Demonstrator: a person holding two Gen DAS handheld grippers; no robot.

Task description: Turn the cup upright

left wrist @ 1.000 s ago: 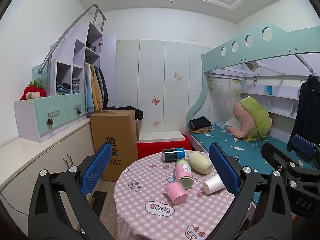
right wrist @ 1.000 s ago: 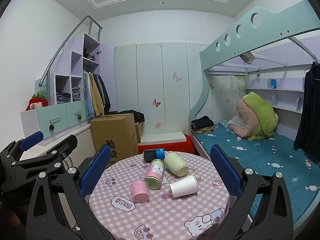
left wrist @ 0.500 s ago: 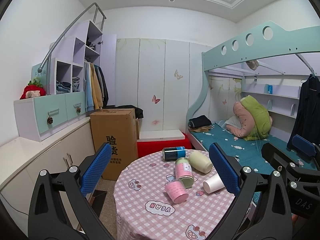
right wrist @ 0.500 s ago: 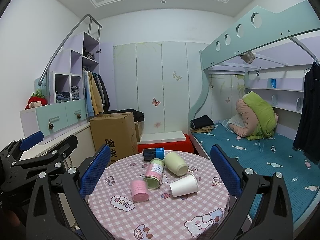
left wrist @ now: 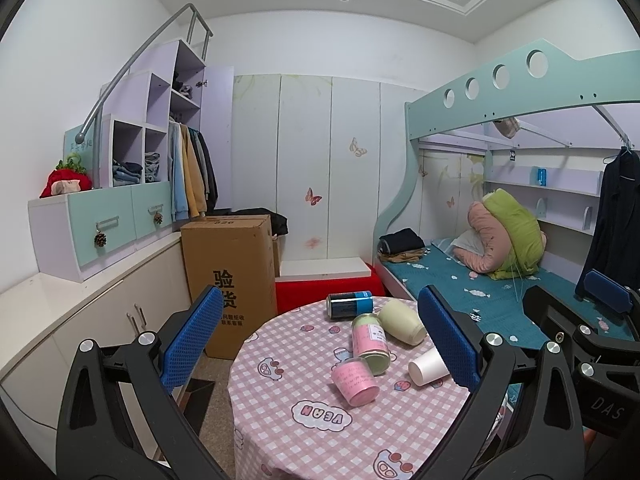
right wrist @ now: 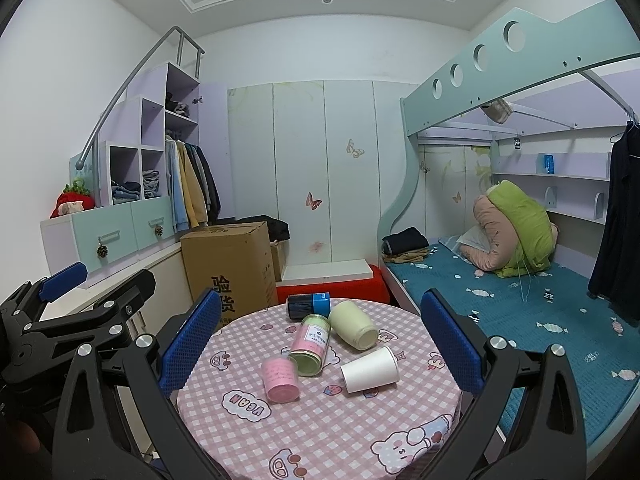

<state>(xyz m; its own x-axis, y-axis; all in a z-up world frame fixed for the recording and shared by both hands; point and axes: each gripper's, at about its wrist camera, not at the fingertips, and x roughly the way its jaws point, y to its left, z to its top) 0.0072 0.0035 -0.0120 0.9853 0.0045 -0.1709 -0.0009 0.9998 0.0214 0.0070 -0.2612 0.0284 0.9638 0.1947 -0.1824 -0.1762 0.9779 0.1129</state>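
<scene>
Several cups lie on their sides on a round table with a pink checked cloth [right wrist: 320, 432]: a white paper cup [right wrist: 370, 369] [left wrist: 428, 366], a pink cup [right wrist: 280, 380] [left wrist: 355, 380], a pink-and-green cup [right wrist: 310, 344] [left wrist: 370, 342], a pale green cup [right wrist: 354, 324] [left wrist: 402, 324] and a dark blue can [right wrist: 308, 306] [left wrist: 350, 305]. My left gripper [left wrist: 320, 344] is open, held above and before the table. My right gripper [right wrist: 320, 340] is open too, well short of the cups. Both are empty.
A tall cardboard box [left wrist: 230, 276] stands left of the table, beside white cabinets [left wrist: 60, 320]. A red low bench [right wrist: 336, 286] sits behind. A bunk bed with a teal mattress [right wrist: 520, 312] runs along the right.
</scene>
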